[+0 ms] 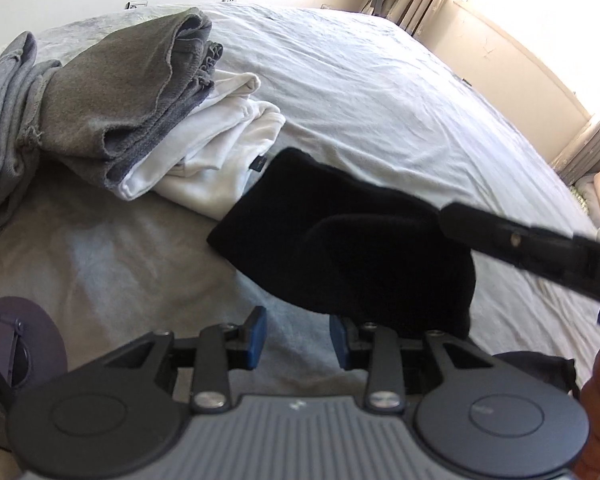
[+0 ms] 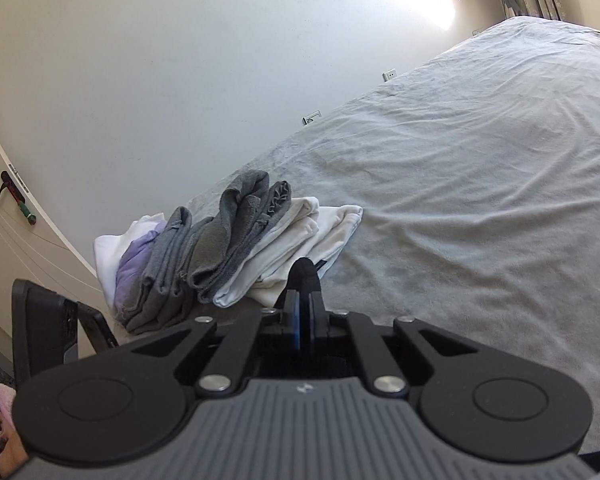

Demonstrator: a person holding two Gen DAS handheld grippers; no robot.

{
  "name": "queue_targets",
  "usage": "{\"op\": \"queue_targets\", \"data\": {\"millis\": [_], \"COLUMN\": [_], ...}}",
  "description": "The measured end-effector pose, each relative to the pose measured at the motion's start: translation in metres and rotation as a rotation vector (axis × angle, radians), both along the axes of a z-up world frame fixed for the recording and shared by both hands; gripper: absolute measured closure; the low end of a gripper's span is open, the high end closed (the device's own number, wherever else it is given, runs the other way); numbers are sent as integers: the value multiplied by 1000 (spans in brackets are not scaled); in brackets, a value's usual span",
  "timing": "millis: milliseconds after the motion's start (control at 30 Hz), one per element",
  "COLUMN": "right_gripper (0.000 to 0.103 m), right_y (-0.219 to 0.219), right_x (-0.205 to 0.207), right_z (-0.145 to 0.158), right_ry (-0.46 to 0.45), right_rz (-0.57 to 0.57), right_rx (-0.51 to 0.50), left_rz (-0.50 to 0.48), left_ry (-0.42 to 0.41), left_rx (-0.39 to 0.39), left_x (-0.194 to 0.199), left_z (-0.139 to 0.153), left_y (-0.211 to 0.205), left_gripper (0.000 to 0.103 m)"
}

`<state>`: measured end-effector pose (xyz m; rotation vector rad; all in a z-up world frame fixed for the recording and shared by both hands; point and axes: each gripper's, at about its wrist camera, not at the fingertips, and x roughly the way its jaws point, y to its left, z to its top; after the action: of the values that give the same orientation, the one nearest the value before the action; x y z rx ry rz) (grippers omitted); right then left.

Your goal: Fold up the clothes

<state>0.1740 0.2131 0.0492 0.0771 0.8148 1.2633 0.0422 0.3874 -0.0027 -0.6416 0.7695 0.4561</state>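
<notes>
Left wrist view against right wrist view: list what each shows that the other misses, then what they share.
Left wrist only: most of the black garment on the bed, the right gripper reaching in from the right, the open left gripper. Right wrist only: a white and lilac pile behind the grey clothes, a door handle. Both: the bed sheet, folded grey garments and white garments.

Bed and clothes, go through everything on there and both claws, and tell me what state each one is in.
Black garment: partly folded, lifted at one edge.
Right claw: shut on black garment.
Left claw: open, holding nothing.
Dark gray garment: folded, on pile.
White garment: folded, under the gray.
Light gray garment: folded, beside pile.
Bed: sheet wrinkled.
</notes>
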Motion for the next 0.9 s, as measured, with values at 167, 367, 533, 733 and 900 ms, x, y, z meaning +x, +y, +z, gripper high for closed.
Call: {"op": "queue_targets", "data": {"millis": [167,367,533,733,900], "right_gripper": [96,96,96,96,92], "right_y": [-24,-35,-31,-26,-34], "right_x": [-15,-36,-59,-85,-79], "right_z": [-14,-40,-55,-75,-63], "right_ry": [25,76,91,41,49], "right_rz": [14,34,92,158,138], "right_rx": [12,-8,-36,-141,-113], "left_rz": [38,-12,-35,-19,-14], "left_ry": [-127,-137,-86,-25,-50], "left_rx": [-92,-129,-99,-76,-77], "left_x": [-13,-6,1,3,3], "left_z": [13,14,9,1,3], "left_y": [10,4,-1,4,2], "left_gripper": [58,52,48,48,48]}}
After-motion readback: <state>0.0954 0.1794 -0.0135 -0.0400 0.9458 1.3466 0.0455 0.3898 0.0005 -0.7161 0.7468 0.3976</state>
